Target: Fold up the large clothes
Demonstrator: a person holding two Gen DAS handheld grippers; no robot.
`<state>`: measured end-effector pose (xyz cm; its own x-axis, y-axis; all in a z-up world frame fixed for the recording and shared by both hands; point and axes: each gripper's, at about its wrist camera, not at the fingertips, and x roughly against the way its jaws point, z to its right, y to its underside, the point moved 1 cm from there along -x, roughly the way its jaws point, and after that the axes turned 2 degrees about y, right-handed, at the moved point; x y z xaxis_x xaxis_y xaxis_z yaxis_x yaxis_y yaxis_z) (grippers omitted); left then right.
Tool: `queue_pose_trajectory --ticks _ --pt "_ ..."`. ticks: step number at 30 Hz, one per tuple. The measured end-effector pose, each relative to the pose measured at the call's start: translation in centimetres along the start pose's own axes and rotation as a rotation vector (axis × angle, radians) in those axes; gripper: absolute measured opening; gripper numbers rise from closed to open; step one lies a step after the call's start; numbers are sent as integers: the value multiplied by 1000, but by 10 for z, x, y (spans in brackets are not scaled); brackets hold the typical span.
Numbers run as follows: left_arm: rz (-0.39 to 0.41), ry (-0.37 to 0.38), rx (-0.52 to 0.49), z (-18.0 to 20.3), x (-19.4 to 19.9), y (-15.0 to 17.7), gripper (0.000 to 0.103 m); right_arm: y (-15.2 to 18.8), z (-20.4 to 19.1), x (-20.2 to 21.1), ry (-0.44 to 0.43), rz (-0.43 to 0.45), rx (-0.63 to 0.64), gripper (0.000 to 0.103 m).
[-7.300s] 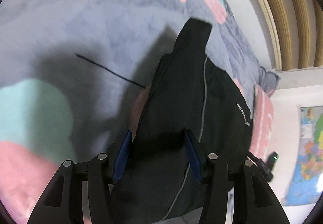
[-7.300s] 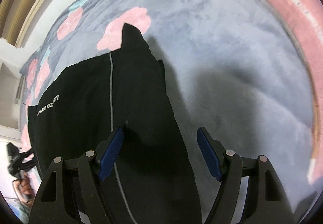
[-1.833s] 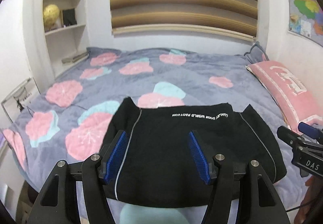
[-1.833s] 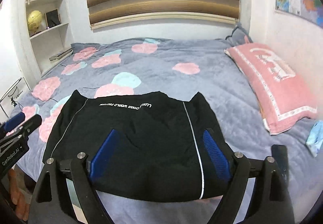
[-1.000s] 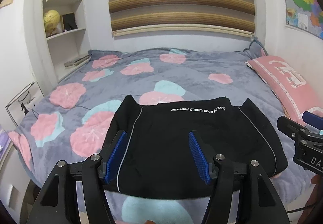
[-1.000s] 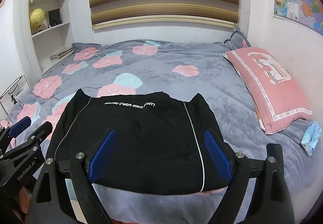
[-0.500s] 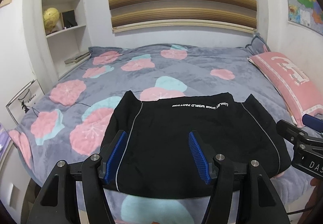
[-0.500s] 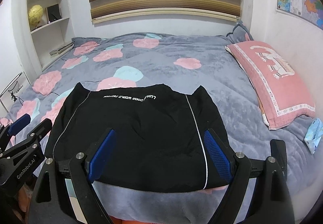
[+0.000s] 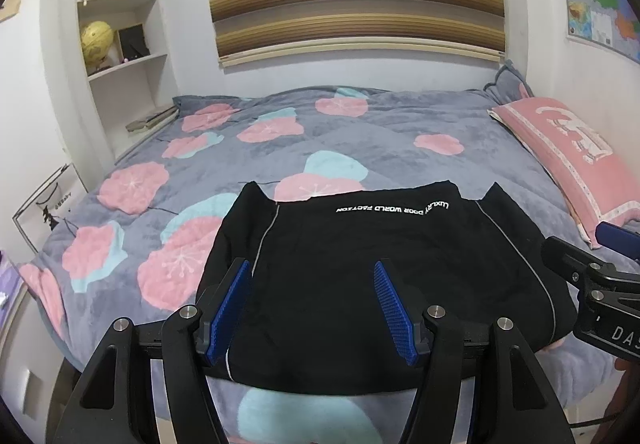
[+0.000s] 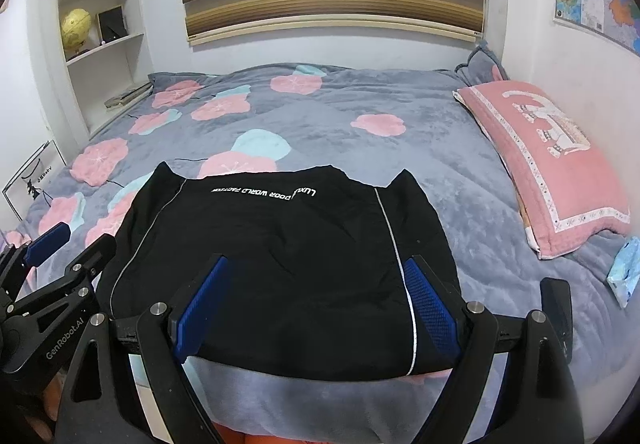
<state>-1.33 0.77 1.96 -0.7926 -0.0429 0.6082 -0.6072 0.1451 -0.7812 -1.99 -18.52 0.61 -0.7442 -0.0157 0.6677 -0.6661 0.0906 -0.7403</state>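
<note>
Both tongs hang with fingers spread apart, gripping nothing: the left gripper (image 9: pixel 312 308) and the right gripper (image 10: pixel 316 304) side by side above the near bed edge. Just ahead of and below them lies the folded black garment (image 10: pixel 280 264) (white lettering along its far edge, thin pale piping down each side), flat on the grey flowered bedspread (image 10: pixel 360 92). Off to the right gripper's right rests a pink pillow (image 10: pixel 548 160); left of both stands a white bookshelf (image 9: pixel 120 36).
</note>
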Motion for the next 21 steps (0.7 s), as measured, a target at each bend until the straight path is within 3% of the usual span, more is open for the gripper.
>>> queue_pose_trajectory --ticks 21 --pt "-3 18 -23 18 10 2 65 4 6 10 8 4 -12 90"
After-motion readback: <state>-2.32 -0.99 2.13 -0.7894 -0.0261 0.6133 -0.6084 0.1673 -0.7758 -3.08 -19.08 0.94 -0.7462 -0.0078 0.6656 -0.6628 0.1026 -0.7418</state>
